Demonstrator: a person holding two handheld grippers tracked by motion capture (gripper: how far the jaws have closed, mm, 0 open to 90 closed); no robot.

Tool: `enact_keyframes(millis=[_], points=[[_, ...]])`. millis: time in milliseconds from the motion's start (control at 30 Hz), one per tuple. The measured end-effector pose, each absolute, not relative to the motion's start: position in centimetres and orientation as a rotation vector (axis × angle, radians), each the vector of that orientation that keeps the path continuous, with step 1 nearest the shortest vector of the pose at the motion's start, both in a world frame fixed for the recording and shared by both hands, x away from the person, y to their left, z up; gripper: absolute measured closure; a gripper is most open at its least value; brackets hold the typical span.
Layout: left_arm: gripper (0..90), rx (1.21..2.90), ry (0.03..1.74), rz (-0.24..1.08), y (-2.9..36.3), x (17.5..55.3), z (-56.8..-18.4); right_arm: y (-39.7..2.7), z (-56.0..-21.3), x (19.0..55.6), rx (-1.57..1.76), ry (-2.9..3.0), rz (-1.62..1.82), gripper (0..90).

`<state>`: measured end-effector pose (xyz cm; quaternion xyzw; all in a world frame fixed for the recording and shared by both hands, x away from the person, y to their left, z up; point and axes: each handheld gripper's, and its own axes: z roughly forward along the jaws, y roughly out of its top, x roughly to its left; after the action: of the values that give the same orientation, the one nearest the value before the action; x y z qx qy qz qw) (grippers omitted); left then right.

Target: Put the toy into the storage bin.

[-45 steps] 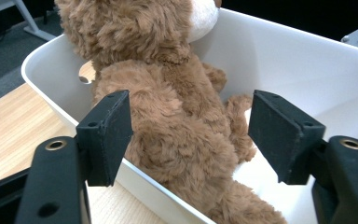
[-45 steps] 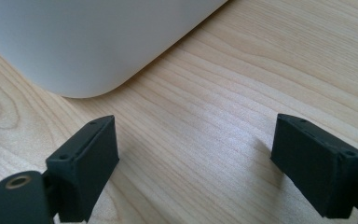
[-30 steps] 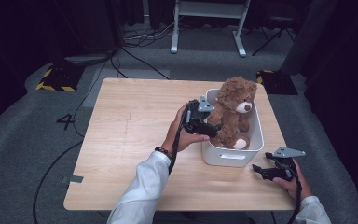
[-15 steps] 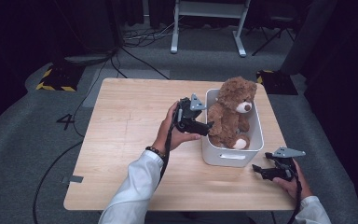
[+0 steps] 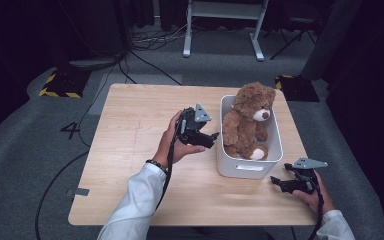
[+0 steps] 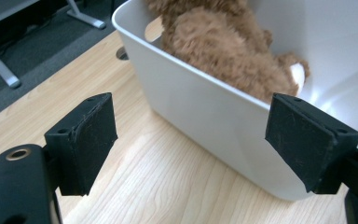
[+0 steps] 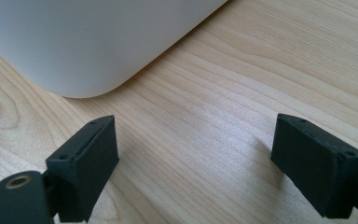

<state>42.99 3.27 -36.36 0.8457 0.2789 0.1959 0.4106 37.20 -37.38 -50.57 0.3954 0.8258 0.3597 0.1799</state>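
Note:
A brown teddy bear (image 5: 247, 122) sits upright in a white plastic bin (image 5: 247, 167) on the right half of the wooden table (image 5: 135, 125). My left gripper (image 5: 212, 140) is held just left of the bin, jaws open and empty, pointing at the bin's wall. In the left gripper view the bin (image 6: 200, 112) and the bear's fur (image 6: 223, 51) lie beyond the wide-apart pads (image 6: 86, 140). My right gripper (image 5: 276, 182) rests low near the bin's front right corner, open and empty. The right gripper view has the bin's rounded corner (image 7: 88, 42) ahead over bare wood.
The bin stands near the table's right edge (image 5: 300, 150). Beyond the table's far edge are cables (image 5: 150, 42) on the grey floor, a white stand's legs (image 5: 222, 30) and yellow-black marked pads (image 5: 60, 85).
My left gripper has pulled back to the left, from at the bear over the bin's rim to a spot beside the bin. The bear stays seated in the bin. The right gripper has kept still.

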Motion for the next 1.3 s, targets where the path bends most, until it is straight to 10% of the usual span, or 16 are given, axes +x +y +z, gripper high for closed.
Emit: enact_keyframes(millis=[1300], points=[[16.5, 2.261, 0.757, 0.575, 9.0, 40.6, -39.1, -37.3, -50.6, 37.2, 1.118, 2.332, 1.017, 14.3]])
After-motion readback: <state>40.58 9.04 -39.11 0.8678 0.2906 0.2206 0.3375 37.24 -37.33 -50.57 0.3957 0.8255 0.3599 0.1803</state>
